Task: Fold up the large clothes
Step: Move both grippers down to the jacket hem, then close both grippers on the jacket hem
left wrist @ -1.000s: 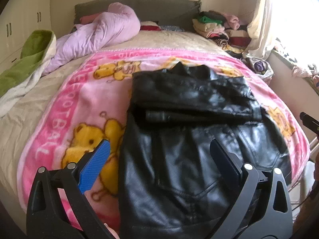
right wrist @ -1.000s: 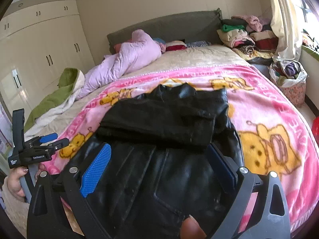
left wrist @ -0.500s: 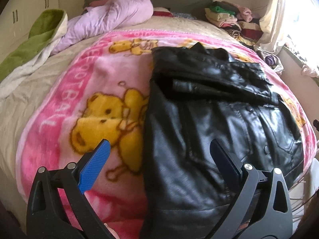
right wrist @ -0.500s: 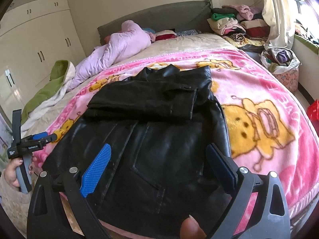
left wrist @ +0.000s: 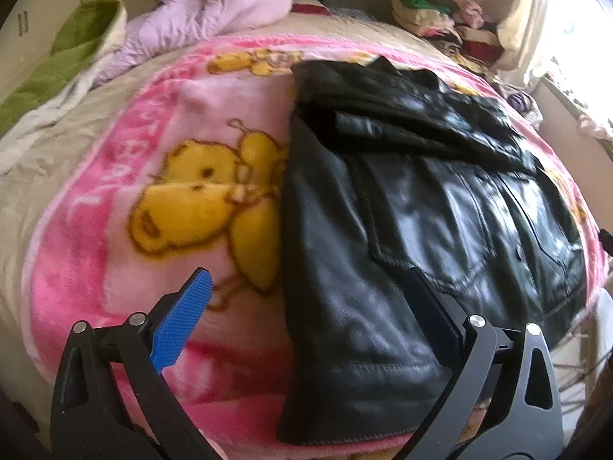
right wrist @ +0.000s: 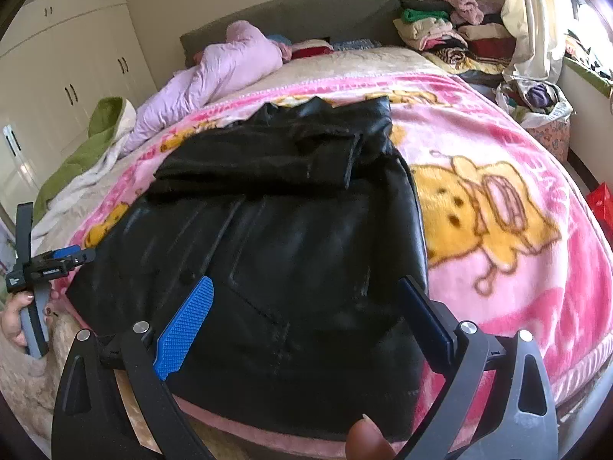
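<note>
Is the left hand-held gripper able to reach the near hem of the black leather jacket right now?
Probably yes: the left hand-held gripper is open just above the black leather jacket, and nothing covers its hem.

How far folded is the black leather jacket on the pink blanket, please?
Partly folded: the black leather jacket has its sleeves laid across its upper part, while the body lies spread flat on the pink blanket.

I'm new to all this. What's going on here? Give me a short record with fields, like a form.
Place: bedroom, work done on a bed
Garment: black leather jacket, lying flat, sleeves folded across its upper part
Underneath: pink bear blanket
Left gripper: jaws open, holding nothing, over the jacket's near left hem
Right gripper: jaws open, holding nothing, over the jacket's near hem
Other things: lilac quilt, green blanket, stacked clothes by the headboard
Stage: partly folded, bottom not yet folded up
</note>
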